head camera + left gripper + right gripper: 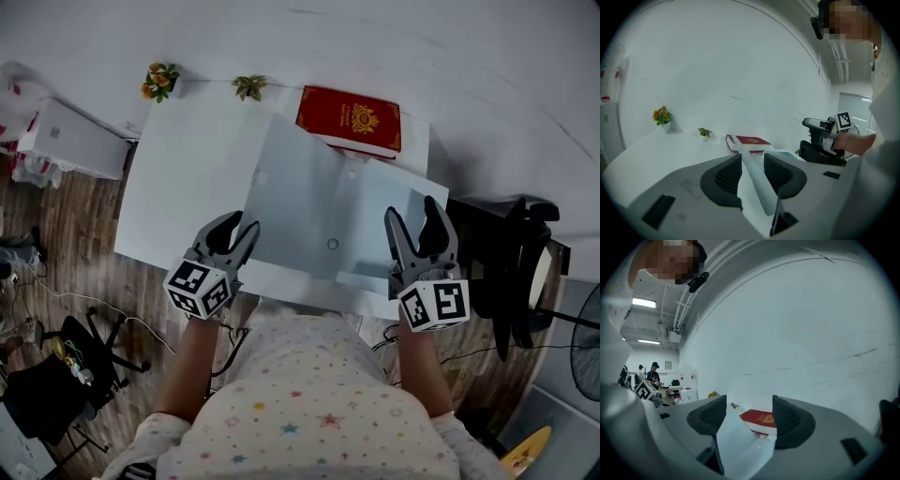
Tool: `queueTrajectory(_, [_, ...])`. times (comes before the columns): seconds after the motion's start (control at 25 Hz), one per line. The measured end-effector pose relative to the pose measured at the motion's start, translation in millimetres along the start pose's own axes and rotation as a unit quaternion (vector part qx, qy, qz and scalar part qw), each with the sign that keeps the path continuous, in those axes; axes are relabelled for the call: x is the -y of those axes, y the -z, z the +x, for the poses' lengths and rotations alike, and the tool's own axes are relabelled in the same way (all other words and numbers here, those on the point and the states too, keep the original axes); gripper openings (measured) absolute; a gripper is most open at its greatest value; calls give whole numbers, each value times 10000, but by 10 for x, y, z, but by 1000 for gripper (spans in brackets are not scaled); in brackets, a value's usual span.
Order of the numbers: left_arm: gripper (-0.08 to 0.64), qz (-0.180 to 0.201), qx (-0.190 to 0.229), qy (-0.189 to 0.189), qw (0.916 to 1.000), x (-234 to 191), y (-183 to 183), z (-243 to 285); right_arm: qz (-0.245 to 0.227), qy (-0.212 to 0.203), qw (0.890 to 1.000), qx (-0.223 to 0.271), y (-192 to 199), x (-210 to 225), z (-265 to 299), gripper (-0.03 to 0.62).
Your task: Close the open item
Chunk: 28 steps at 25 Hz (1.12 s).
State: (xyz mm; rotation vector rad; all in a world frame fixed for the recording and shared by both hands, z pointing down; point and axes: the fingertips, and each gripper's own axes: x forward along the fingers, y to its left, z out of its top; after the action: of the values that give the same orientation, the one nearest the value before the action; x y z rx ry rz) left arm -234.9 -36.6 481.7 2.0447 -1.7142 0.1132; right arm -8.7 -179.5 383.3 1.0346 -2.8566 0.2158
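The left gripper (pixel 752 156) has its jaws partly apart. The raised left flap (pixel 286 192) of a pale blue-white plastic folder (pixel 370 220) runs edge-on between the two ribbed black pads. It slants across the gap instead of being pinched flat, and daylight shows beside it. The right gripper (pixel 749 400) has its jaws spread wide. A corner of the same folder rises between them, nearer the left pad and clear of the right one.

The folder is open, on the person's side of a red hardback book with a gold emblem (pixel 349 119). The far corner of the lifted flap reaches up just left of the book. The right-hand half lies flat, with its far edge close under the book's near edge. A small round snap (pixel 332 244) sits on the flat part, nearer the person than the book.

Both folder and book rest on a white rectangular table (pixel 183 178), the book against its far edge. Left of the book along that edge stands a small green sprig in a pot (pixel 249 87). Farther left again is a pot of orange flowers (pixel 159 81).

Each gripper carries a white cube with black square markers (pixel 199 287) at its near end. To the right of the book, off the table, stands a black chair (pixel 511 253) on the wooden floor (pixel 66 244).
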Motion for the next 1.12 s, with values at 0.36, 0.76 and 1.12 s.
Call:
queueTrajectory(0.36, [107, 22, 189, 828, 9964, 568, -208, 79, 61, 78, 9999, 90, -45, 68, -103, 301])
queueTrajectory(0.76, [132, 329, 325, 1673, 9848, 1173, -444, 221, 168, 377, 9990, 153, -75, 185, -380, 298])
queueTrajectory(1.12, [189, 332, 313, 2594, 9647, 1680, -552, 420, 369, 594, 9972, 261, -140, 251, -626, 296])
